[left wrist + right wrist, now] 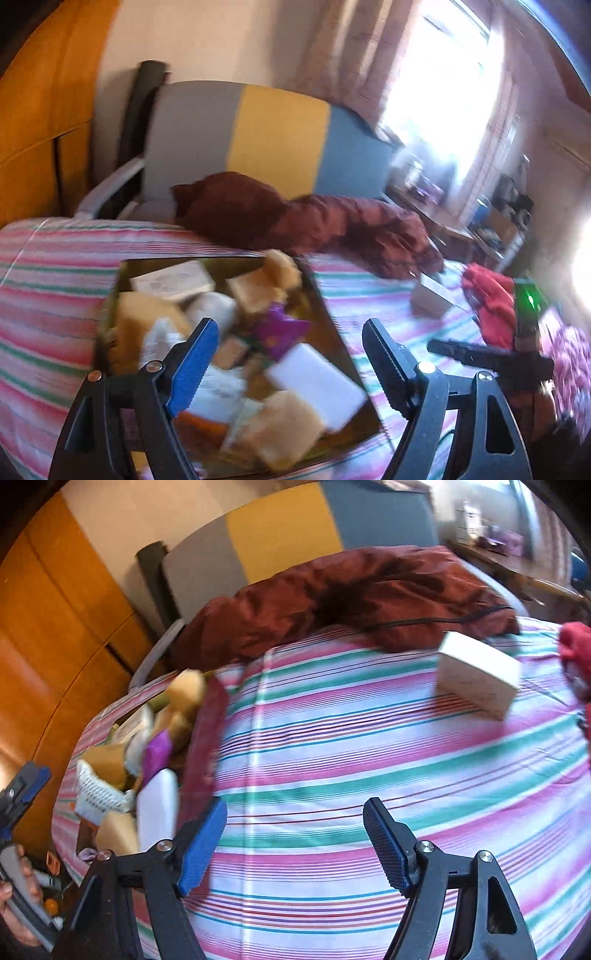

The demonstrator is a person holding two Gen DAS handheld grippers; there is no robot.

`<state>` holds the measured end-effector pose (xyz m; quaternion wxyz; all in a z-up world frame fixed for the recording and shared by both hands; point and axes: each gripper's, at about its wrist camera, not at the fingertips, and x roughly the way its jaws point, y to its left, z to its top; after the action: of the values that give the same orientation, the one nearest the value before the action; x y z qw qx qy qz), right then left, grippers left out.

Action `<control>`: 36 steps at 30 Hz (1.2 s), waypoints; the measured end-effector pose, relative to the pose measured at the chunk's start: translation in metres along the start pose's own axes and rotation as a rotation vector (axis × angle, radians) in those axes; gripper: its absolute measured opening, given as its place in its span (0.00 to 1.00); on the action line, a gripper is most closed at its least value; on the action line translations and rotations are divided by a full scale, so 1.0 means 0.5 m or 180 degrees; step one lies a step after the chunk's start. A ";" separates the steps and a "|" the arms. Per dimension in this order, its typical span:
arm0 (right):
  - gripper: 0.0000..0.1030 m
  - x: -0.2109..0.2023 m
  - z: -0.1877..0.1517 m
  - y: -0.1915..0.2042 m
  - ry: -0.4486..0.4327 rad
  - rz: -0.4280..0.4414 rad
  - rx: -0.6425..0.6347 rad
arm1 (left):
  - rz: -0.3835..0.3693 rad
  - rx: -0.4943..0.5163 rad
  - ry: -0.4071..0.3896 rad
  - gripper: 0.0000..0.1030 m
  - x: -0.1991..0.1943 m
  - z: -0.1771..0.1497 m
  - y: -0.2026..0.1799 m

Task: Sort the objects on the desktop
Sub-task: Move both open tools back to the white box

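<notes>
A shallow open box (334, 332) lies on the striped bedsheet, heaped with several blurred items: tan sponges (288, 421), a white block (317, 384), a purple piece (277, 328) and a cream carton (171, 280). My left gripper (290, 332) hovers over this heap, open, with nothing gripped. A lone cream box (476, 675) sits on the sheet at the far right, also in the left wrist view as the cream box (432, 299). My right gripper (295, 812) is open above bare sheet, well short of that box, with the heaped box's wall (201, 746) to its left.
A rumpled maroon blanket (369, 587) with a black cable lies across the far side of the bed. Red cloth (491, 302) lies at the right. A grey-yellow-blue headboard (277, 140), an orange wardrobe (55, 620) and a cluttered desk (491, 221) surround the bed.
</notes>
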<state>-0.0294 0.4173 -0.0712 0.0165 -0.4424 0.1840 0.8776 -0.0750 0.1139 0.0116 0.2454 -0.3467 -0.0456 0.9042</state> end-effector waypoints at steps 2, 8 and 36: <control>0.75 -0.012 0.006 -0.034 -0.0041 -0.0084 0.0053 | -0.0101 0.0160 0.0077 0.79 0.019 0.003 -0.045; 0.76 -0.036 0.030 -0.132 -0.0118 -0.0337 0.0210 | -0.0326 0.0371 0.0305 0.79 0.080 0.017 -0.145; 0.88 0.056 0.167 -0.464 -0.0347 0.0667 0.2093 | -0.0709 0.0482 0.0940 0.79 0.505 0.086 -0.439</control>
<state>-0.0661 0.6577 -0.1194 0.0778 -0.3447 0.5001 0.7906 -0.1740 0.4297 -0.0532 0.3732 -0.4490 0.0209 0.8116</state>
